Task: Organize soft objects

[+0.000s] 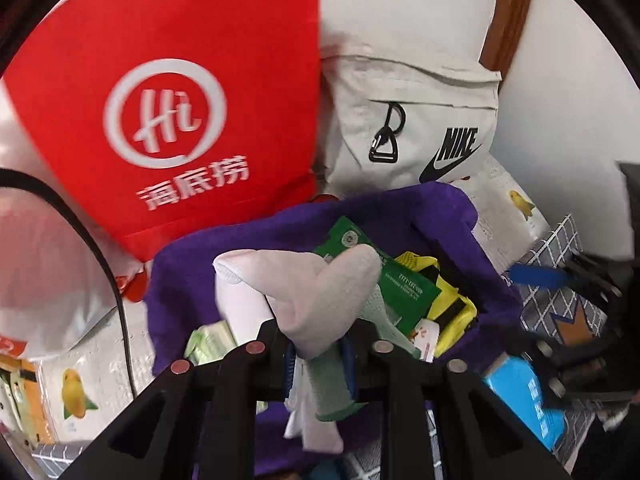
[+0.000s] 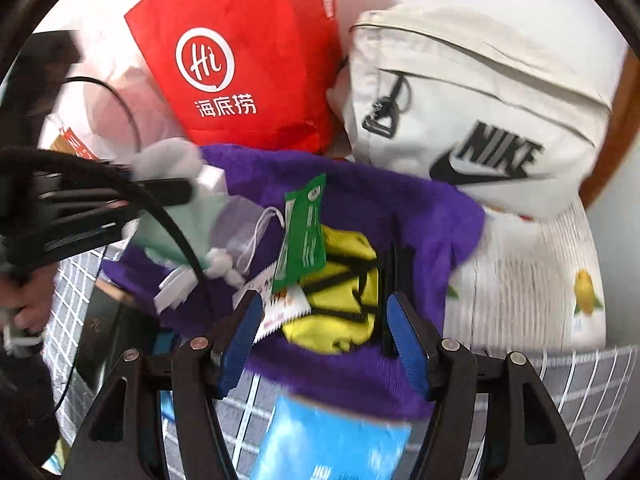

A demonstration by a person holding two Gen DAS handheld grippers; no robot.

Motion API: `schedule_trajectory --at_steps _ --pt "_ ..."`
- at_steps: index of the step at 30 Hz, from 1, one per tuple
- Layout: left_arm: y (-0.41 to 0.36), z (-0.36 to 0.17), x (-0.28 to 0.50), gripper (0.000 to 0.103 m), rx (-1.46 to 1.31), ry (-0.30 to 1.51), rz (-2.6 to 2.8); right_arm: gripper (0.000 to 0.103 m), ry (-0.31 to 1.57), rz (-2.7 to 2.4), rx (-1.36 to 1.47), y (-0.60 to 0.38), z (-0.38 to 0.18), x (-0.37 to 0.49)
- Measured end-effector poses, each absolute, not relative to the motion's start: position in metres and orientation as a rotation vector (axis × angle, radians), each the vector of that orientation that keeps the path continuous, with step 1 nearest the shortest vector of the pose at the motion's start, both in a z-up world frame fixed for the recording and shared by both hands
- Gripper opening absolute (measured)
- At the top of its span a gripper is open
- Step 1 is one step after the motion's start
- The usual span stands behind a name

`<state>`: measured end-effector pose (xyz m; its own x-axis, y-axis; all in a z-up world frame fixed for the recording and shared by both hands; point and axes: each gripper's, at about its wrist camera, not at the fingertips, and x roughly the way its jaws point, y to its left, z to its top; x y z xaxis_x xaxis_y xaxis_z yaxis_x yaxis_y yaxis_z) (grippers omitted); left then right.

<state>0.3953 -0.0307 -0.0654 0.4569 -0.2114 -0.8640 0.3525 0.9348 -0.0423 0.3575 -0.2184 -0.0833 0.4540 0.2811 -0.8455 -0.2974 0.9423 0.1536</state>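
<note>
Right wrist: one purple towel (image 2: 360,208), one green packet (image 2: 304,236), one yellow pouch (image 2: 340,304).

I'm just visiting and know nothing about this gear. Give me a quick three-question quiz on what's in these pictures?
1. True or false: the left gripper is clamped on a pale sock.
2. What lies directly under the yellow pouch? A) purple towel B) red bag C) white bag
3. Fill in: between the right gripper fingers nothing is gripped; its jaws stand ____.

Key: 1 true; 2 A; 3 open.
</note>
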Motion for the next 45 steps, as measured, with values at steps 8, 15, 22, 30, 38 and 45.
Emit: schedule_trajectory --at_steps 8,15,22,30,38,45 --pt "-0.060 -0.093 0.412 0.021 0.210 1.098 -0.351 0.064 1.046 0.336 0.065 -0.237 -0.084 0.334" --pt "-0.067 -0.101 0.418 0.076 0.224 1.151 -0.330 0.064 1.019 0.337 0.130 -0.240 -0.080 0.319" --pt "-0.062 -0.085 0.407 0.080 0.253 1.110 -0.254 0.075 0.990 0.268 0.089 -0.233 -0.067 0.307" --pt "-0.033 -0.041 0.358 0.089 0.214 1.052 -0.196 0.095 0.885 0.175 0.046 -0.237 -0.035 0.277" --pt "-0.009 0.010 0.256 0.102 0.169 0.899 -0.140 0.103 0.803 0.142 0.022 -0.239 0.002 0.215" --pt "-0.001 0.021 0.169 0.103 0.037 0.853 -0.118 0.103 0.773 0.136 0.013 -0.237 0.011 0.144"
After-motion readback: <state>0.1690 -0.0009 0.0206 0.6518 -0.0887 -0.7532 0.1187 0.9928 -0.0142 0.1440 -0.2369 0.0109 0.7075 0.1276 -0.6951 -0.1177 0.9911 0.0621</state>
